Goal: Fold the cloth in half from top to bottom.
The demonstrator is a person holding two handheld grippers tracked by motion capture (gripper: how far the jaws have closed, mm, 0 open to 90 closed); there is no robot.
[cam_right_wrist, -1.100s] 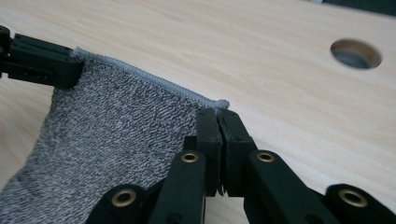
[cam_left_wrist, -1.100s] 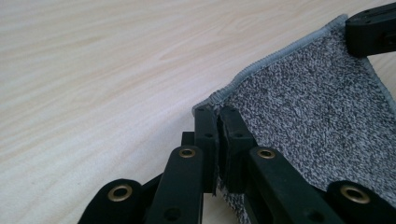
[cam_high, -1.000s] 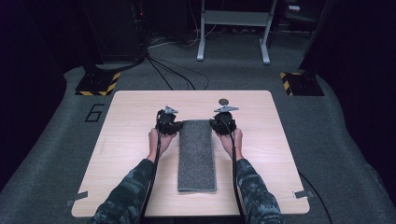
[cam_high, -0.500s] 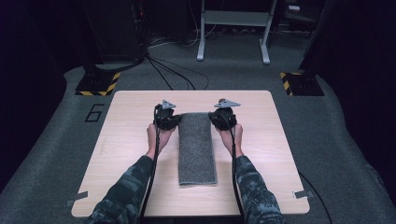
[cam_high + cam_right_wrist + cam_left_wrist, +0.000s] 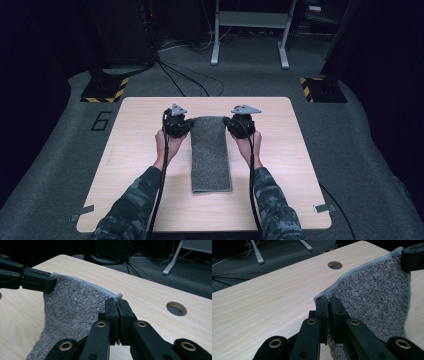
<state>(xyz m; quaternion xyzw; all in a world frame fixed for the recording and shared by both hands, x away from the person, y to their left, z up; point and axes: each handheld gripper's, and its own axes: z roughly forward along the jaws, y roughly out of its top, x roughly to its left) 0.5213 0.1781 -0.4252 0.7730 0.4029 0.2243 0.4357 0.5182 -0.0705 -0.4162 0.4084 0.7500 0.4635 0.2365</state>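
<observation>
A grey towel (image 5: 210,152), folded into a long strip, lies down the middle of the light wooden table (image 5: 135,150). Its far end is lifted off the tabletop. My left gripper (image 5: 181,123) is shut on the far left corner of the towel (image 5: 372,297), with the hemmed edge pinched between its jaws (image 5: 328,305). On the other side, my right gripper (image 5: 237,124) is shut on the far right corner of the same towel (image 5: 72,305), its closed jaws (image 5: 116,304) clamping the hem. The near end of the strip rests flat on the table.
A round cable hole (image 5: 176,308) sits in the tabletop near the far edge (image 5: 335,265). Beyond the table are a white metal stand (image 5: 250,35), loose floor cables (image 5: 185,80) and yellow-black striped floor plates (image 5: 105,90). A person's camouflage sleeves (image 5: 135,210) come in from the bottom.
Both grippers have risen a little with the towel's far corners held, lifting that end off the table. The towel's near end has slid slightly away from the front edge.
</observation>
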